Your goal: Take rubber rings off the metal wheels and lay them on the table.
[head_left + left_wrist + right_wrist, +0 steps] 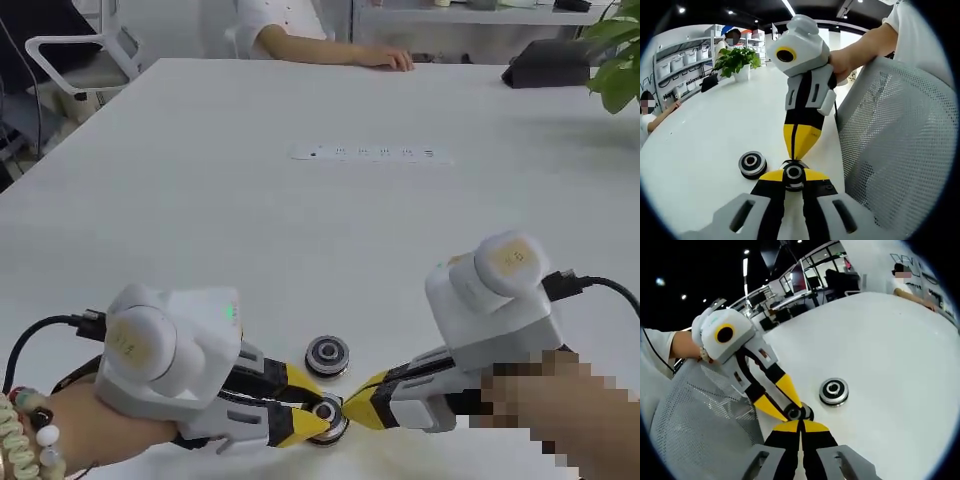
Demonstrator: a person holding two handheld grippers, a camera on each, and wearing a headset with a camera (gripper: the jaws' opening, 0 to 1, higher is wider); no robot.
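In the head view, low on the white table (300,230), a small silver metal wheel (328,413) with a dark centre sits at 6 o'clock. The left gripper (318,420), white-bodied with yellow-and-black jaws, reaches in from 8 o'clock and the right gripper (352,405) from 4 o'clock, so their tips meet on it. Just beyond it, toward 12 o'clock and apart from both grippers, a second metal wheel (328,355) lies flat, bright at the hub, with a black rubber ring (311,357) round its rim. A long white power strip (370,153) lies well further up the table.

In the left gripper view, the left gripper's (792,176) yellow jaws sit one on each side of the small silver metal wheel (793,173), clamped on it. The right gripper (795,156) comes down from 12 o'clock, jaws drawn together to a point at the wheel's far edge. The second metal wheel (752,165) lies at 9 o'clock of the held one. A grey mesh chair back (895,145) stands at 3 o'clock.

In the right gripper view, the right gripper's (800,424) jaws are pressed together, tips against the small silver metal wheel (799,413); I cannot tell whether they pinch any rubber. The left gripper (790,409) slants in from 10 o'clock. The second metal wheel (834,391) rests at 2 o'clock, clear of both.
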